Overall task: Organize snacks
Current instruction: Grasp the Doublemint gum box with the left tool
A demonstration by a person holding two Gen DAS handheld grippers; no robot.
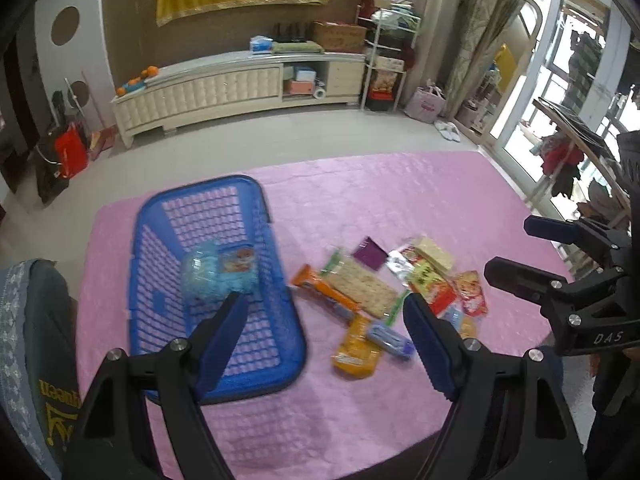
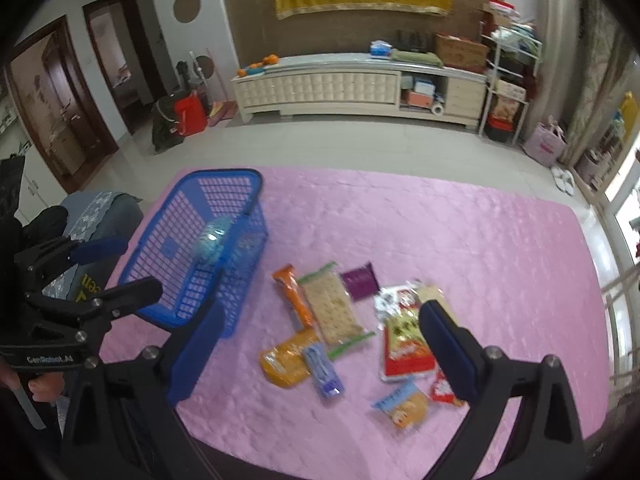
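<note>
L hand-held gripper (image 1: 320, 312) wide, empty, R hand-held gripper (image 2: 320, 324) wide, empty, blue pkt (image 1: 218, 276) in basket (image 1: 256, 204)

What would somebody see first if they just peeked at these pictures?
Probably the bright blue basket on the left of the pink tablecloth, with one light blue snack pack inside. Next, the colourful snack packets scattered beside it, and two open grippers above.

left wrist: steep down | right wrist: same | shared: pink tablecloth (image 1: 360, 200)
</note>
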